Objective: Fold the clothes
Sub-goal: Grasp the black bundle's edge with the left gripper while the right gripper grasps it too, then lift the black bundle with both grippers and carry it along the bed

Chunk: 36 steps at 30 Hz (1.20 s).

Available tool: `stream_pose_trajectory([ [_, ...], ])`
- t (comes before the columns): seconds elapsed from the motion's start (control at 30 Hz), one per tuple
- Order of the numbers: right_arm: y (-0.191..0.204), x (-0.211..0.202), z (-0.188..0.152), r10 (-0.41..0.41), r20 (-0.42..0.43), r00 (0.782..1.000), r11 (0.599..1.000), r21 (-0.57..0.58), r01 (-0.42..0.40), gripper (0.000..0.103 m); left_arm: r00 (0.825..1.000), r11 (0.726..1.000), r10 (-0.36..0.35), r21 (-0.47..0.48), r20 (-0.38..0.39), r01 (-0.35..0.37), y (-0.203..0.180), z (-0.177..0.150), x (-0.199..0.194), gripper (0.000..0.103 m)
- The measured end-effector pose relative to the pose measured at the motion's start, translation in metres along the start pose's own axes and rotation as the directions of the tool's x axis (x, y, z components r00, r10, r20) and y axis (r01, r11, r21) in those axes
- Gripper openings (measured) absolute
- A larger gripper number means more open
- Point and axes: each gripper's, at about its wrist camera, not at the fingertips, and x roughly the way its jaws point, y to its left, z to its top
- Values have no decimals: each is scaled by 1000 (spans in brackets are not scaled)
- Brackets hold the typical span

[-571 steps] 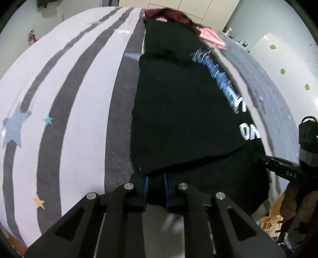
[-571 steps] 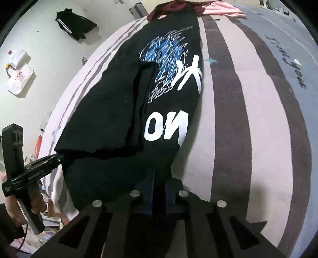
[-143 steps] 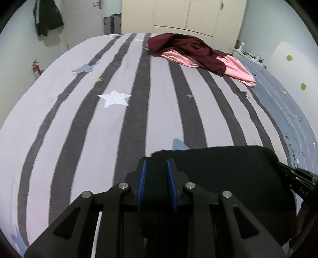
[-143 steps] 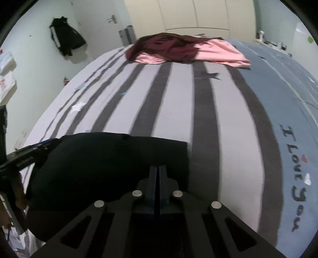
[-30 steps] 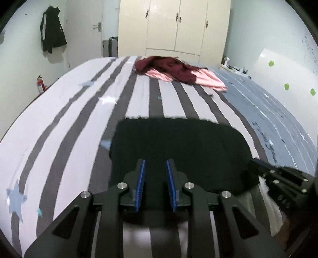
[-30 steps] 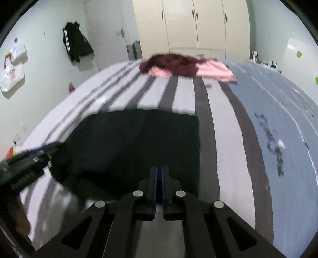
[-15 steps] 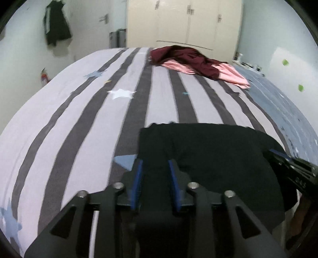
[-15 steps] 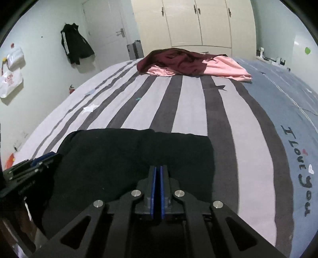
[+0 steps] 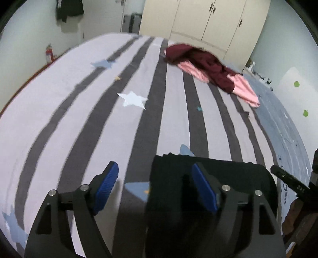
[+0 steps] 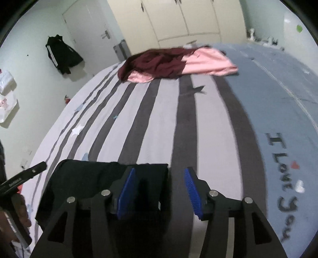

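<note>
A folded black garment (image 9: 234,178) lies flat on the striped bed near its front edge; it also shows as the black garment (image 10: 89,176) at lower left in the right wrist view. My left gripper (image 9: 157,188) is open, its right pad over the garment's left edge, its left pad over bare sheet. My right gripper (image 10: 159,188) is open too, its left pad over the garment's right edge. Neither holds cloth. The other gripper's tip shows in each view: the right one (image 9: 288,180), the left one (image 10: 23,174).
A maroon garment (image 9: 202,61) and a pink garment (image 9: 242,87) lie heaped at the far end of the striped bedsheet (image 9: 99,111). Cream wardrobe doors (image 10: 178,17) stand behind. A black jacket (image 10: 62,55) hangs on the left wall. A hand (image 10: 19,214) holds the left gripper.
Both grippers have opened and let go of the black garment, which now rests folded on the bed. Half a second ago each was still shut on its near edge.
</note>
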Motion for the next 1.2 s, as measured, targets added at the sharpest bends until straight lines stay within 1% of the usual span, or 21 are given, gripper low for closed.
stream_pose_trajectory([
  [0.13,-12,11,12,38,-44,998,999,34,-37,48,996,1000,-20,-9,-92,19,1,-3,29,75],
  [0.2,-18,17,18,58,-65,996,997,51,-55,48,994,998,-56,-28,-96,53,6,-7,30,76],
  [0.33,-23,15,9,95,-82,992,992,88,-88,50,986,990,-132,-67,-105,126,12,-14,30,76],
  [0.43,-24,11,2,119,-87,989,988,111,-109,50,983,988,-154,-29,-98,152,4,-21,22,76],
  [0.57,-22,-6,-8,115,-64,991,988,112,-107,50,985,989,-150,-17,-86,149,3,-34,9,76],
  [0.7,-13,-20,-19,122,-57,991,988,101,-115,50,988,990,-131,43,-84,135,-3,-53,-1,76],
  [0.77,-6,-19,-26,136,-69,988,987,96,-130,50,985,988,-145,31,-97,149,-1,-62,2,77],
  [0.83,-1,-13,-34,133,-92,987,988,88,-125,51,981,986,-162,9,-110,164,3,-69,6,79],
  [0.87,-1,-9,-39,128,-96,987,989,87,-119,53,980,986,-166,9,-107,168,4,-69,7,81],
  [0.97,-7,-2,-46,148,-67,987,984,113,-140,56,980,984,-173,29,-102,176,3,-66,9,81],
  [1.1,-3,3,-43,134,-45,990,990,56,-131,60,979,981,-178,59,-98,184,1,-66,15,81],
  [1.2,-9,8,-42,157,-28,987,985,78,-154,61,979,980,-179,67,-93,186,0,-67,17,82],
])
